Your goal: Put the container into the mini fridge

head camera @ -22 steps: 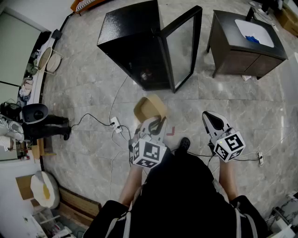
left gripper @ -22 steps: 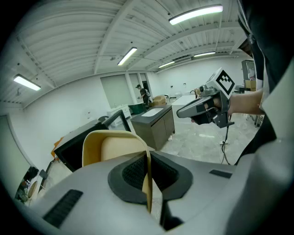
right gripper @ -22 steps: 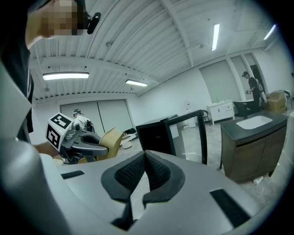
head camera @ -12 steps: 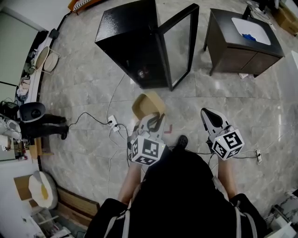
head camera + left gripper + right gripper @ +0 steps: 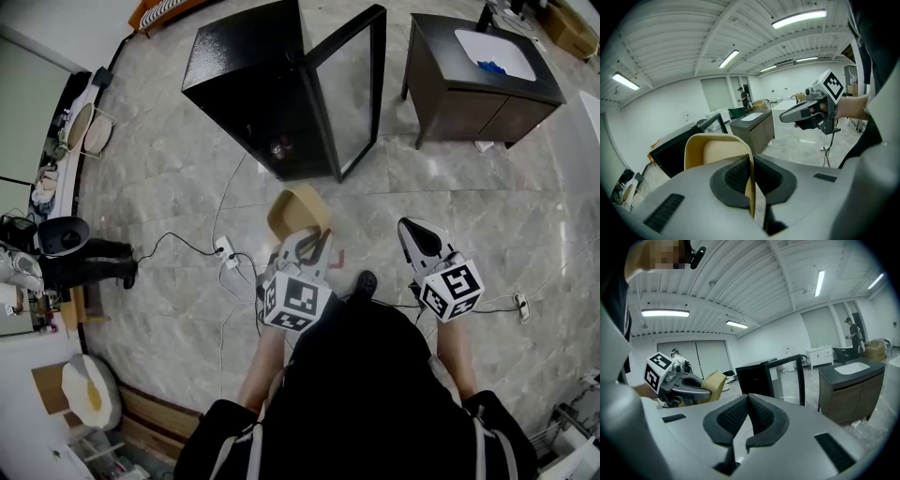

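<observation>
The left tool [image 5: 306,244] is clenched on the container [image 5: 298,212]. In the left gripper view its two dark ribbed pads [image 5: 736,174] press a thin tan wall of the container from both sides, and the rest of the tan body rises beyond the jaws on the far left. The container hangs in the air over the floor [image 5: 169,187], in front of the person. It is on the near side of the fridge [image 5: 246,66] and apart from it.

The right tool [image 5: 411,228] is held to the right of the left one, level with it and apart from it. Its jaws are pressed together, pad against pad, with nothing between them. It points towards the fridge and the cabinet [image 5: 478,89].

The fridge is a black box standing on the floor at the far centre-left. Its glass door [image 5: 354,84] is swung wide to the right, so the dark inside faces the person. Something small lies low inside it [image 5: 277,147], too small to tell what. The dark cabinet, with a white basin set in its top, stands far right, apart from the door.

Cables [image 5: 187,242] trail over the grey stone floor to a white socket strip [image 5: 227,251] left of the left tool.
</observation>
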Tool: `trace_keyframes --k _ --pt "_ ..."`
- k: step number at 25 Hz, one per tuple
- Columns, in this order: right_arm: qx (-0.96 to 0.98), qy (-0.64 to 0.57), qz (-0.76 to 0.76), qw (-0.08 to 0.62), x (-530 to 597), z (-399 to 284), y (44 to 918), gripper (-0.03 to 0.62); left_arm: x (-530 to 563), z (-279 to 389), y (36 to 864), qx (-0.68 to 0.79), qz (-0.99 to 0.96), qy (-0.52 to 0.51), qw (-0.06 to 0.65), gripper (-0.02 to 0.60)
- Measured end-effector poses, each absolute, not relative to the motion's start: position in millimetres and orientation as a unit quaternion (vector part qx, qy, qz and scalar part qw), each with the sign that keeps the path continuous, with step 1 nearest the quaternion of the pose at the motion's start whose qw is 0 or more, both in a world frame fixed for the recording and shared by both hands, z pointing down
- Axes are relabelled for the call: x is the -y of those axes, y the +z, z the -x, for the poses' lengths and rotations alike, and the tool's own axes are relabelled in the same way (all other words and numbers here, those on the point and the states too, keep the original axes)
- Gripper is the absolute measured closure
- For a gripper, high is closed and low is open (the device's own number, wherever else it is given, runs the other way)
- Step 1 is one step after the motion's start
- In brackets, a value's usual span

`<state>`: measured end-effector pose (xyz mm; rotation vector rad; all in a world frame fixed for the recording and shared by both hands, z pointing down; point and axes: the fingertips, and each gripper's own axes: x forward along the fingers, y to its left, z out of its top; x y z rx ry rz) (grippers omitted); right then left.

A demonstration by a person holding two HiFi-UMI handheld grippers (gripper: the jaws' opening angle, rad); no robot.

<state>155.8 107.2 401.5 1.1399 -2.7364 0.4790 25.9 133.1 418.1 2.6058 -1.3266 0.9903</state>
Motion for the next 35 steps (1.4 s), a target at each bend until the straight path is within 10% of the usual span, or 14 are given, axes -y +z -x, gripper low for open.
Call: trace_keyframes --k 35 --pt "0.879 0.204 -0.423 0.083 -8 -103 417 0.576 -23 22 455 0.351 -0.861 0.367 0.040 0.545"
